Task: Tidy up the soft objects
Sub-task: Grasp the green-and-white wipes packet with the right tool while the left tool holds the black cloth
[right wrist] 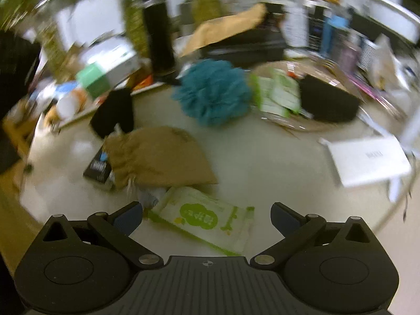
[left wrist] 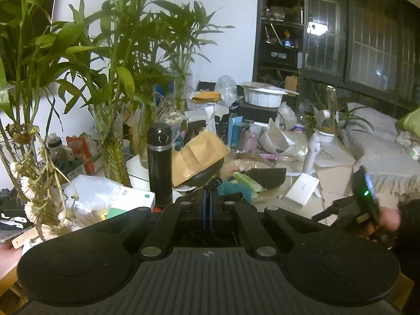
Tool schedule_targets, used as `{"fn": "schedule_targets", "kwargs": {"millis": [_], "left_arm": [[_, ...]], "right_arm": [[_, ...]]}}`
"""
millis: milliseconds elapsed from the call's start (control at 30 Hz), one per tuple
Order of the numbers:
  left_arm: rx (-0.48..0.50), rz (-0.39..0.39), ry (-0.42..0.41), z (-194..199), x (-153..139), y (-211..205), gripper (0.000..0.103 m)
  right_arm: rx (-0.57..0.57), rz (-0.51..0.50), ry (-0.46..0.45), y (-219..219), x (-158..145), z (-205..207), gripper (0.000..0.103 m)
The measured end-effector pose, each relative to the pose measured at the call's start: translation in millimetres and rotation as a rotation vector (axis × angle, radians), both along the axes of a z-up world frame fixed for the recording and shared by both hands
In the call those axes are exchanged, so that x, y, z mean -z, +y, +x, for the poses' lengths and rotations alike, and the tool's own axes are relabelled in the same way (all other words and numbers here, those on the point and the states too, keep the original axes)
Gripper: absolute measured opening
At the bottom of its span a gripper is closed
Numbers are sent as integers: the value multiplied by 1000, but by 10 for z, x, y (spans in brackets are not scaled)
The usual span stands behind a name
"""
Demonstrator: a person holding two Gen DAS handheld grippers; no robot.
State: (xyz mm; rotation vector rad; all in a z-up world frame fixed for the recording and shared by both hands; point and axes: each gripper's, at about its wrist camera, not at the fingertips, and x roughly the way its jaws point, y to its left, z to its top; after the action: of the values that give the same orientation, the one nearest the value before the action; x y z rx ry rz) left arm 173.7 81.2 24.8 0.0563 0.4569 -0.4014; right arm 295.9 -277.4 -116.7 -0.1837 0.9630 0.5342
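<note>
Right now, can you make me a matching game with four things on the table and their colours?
Things:
1. bath pouf
2. drawstring bag
3. wipes pack
4. tall bottle

Colours:
A. black
B. white and green
C. teal
D. tan

Pairs: 1-C, 2-D, 3-B, 4-A

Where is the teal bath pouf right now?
Right wrist view: the teal bath pouf sits upper centre on the table, right of the black flask and left of the green-and-white packets.
</note>
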Motion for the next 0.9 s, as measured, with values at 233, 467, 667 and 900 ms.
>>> {"fn": "schedule_targets", "kwargs": {"millis": [233, 467, 667, 900], "left_arm": [[-13, -26, -15, -87, -69, 75, 3], [-17, -33, -21, -133, -107, 114, 3], [-4, -27, -21, -166, -117, 95, 3], [5, -35, -6, -211, -123, 62, 3]], "right_arm": [[-191, -88, -8, 197, 285, 118, 102], [-322, -193, -12, 366, 526, 167, 87], [-337, -213, 1, 385, 586, 180, 83], [-286, -218, 39, 290, 545, 165, 63]]}}
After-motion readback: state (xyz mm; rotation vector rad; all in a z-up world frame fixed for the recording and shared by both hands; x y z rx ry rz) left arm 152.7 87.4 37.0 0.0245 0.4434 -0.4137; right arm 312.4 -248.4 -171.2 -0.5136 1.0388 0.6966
